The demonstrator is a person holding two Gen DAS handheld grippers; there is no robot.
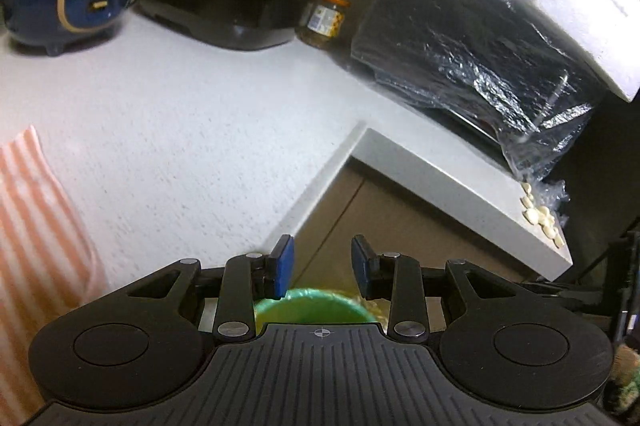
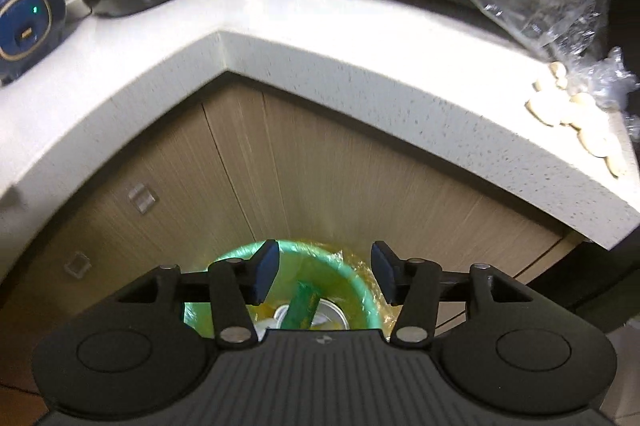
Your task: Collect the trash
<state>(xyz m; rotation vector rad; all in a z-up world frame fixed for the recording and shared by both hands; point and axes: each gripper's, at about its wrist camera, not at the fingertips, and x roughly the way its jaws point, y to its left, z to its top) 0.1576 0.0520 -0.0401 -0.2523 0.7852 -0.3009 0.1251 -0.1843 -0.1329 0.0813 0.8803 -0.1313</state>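
Right gripper [image 2: 324,272] released, jaws apart, empty, over green plastic-lined round bin [image 2: 362,300]; green wrapper [image 2: 302,306] inside. Left gripper [image 1: 322,266] apart, empty. Lift clear before swinging to white speckled counter [image 1: 160,113].

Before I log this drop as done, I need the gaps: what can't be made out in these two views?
- Bin contents, right wrist view: gripper body covers most; only a green wrapper and something pale show.
- Bin, left wrist view: only a rim sliver shows.
- Jar label: too small and blurred.
- Black item under plastic wrap: glare obscures it.
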